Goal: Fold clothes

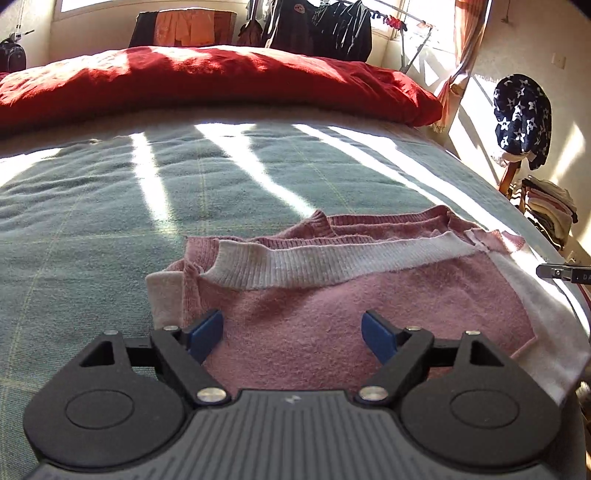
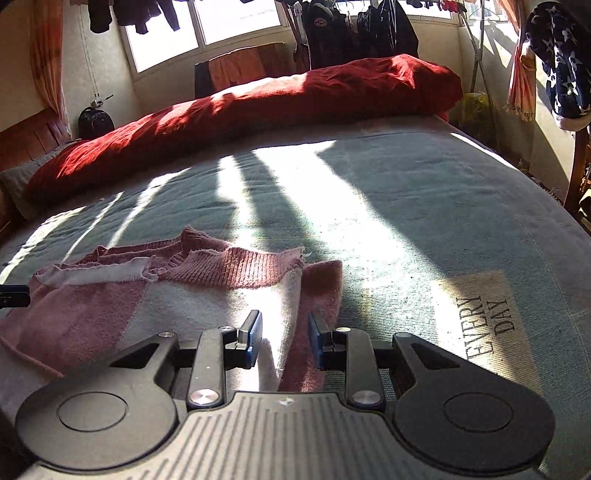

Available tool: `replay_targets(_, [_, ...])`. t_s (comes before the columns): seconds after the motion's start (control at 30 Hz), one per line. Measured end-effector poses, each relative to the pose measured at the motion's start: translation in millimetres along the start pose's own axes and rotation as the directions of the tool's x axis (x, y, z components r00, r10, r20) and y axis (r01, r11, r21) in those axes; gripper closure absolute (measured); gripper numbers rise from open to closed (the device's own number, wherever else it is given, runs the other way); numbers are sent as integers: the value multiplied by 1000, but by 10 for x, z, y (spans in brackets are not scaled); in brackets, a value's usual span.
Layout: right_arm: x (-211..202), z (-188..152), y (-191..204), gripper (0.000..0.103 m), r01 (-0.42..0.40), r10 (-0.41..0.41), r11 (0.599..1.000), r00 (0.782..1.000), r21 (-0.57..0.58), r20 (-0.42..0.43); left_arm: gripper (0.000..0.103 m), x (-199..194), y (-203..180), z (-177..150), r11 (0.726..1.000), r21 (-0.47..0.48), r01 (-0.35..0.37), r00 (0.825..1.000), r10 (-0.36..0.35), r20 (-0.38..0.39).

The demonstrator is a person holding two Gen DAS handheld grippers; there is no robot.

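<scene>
1. left gripper sits nearest, jaws spread wide over the pink sweater, gripping nothing.
2. right gripper is part open, straddling the sweater's right folded edge, not clamped.
3. sweater lies folded at the near edge of the grey-green blanket; wide bare blanket beyond.
4. red duvet lies bunched along the far side, with hanging clothes by the window.

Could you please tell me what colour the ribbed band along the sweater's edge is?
The ribbed band is off-white against the pink sweater, clearest in the left wrist view.
</scene>
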State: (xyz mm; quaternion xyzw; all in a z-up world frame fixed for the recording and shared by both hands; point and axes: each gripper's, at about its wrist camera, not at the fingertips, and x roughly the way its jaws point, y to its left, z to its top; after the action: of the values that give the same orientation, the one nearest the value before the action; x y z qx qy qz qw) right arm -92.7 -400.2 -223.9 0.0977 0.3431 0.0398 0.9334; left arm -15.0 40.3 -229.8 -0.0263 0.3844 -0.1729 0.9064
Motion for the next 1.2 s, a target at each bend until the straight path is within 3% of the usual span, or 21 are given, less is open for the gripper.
replay_targets(0.1, [61,-36,-25,68,32,-32,999,999,2,-25,20,-11,-10,23,1000,-4,4,1000,-3,7])
replay_targets(0.2, [-67,54,83,66,37,-36,999,999,-26,13,13,-19,-134,66,999,-5,44,999,-44,14])
replay_targets(0.3, [-157,195,334,61,-25,28,997,998,-67,56,9,-25,-300,117,995,-4,97,995,-97,21])
replay_targets(0.47, [74,155,859,54,-102,107,983,994,-149,23,4,129,-658,60,984,62,166,986,-166,-8])
replay_targets(0.57, [347,46,1047,53,-73,71,982,997,-177,-18,3,315,-746,16,988,109,108,994,-106,-23])
replay_targets(0.67, [456,15,1085,43,-50,49,982,999,-185,-8,1,444,-706,105,991,110,79,997,-80,4])
replay_targets(0.8, [502,95,1031,40,-55,54,986,998,-155,-10,1,576,-657,266,996,71,59,998,-60,19])
replay_targets(1.03, [111,9,1013,35,-72,77,985,997,-157,24,1,158,-807,144,976,3,217,976,-217,29])
replay_targets(1.2, [131,-141,913,28,-58,56,991,998,-125,-24,1,233,-786,-30,972,-84,220,976,-219,12])
